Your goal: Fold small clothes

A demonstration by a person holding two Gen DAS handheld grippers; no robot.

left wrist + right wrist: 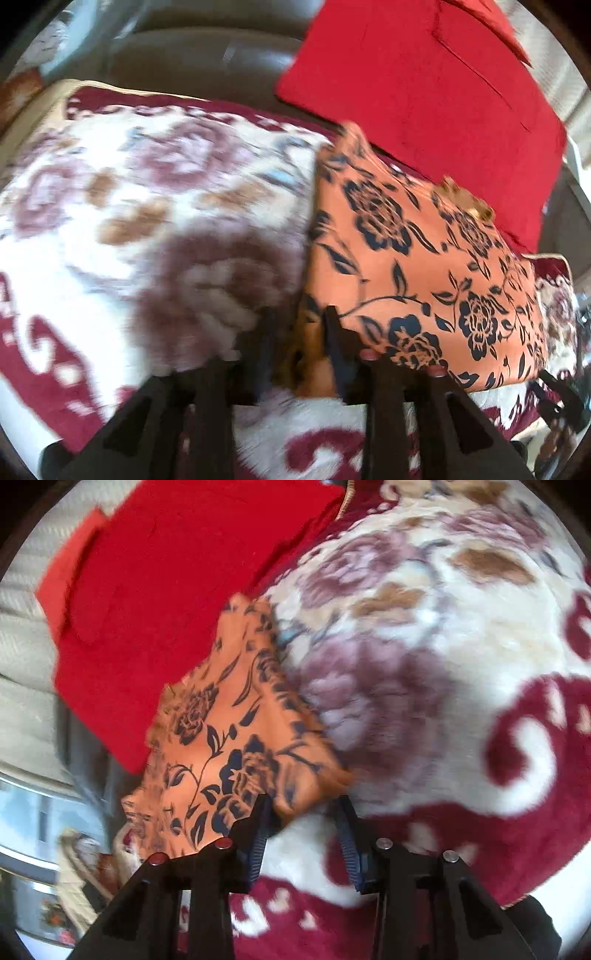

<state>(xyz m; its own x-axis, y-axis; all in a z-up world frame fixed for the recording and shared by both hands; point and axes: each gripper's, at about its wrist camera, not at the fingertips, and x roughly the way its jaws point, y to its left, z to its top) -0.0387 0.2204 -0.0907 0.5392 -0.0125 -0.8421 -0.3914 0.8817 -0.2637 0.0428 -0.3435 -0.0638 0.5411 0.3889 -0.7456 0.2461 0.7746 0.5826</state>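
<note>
Left wrist view: orange cloth [424,258] lies folded on the blanket [147,184], just below the red cloth [424,74]. Both grippers [299,325] [303,808] stand spread, pinching nothing; press the crease flat.

An orange cloth [424,258] printed with dark navy roses and leaves lies folded flat on a plush blanket, its far right corner overlapping a red garment [424,81]. That red piece lies spread out flat beyond it, with a pocket-like seam visible. From the right-hand view, the orange cloth's near edge [229,746] looks slightly rumpled.
</note>
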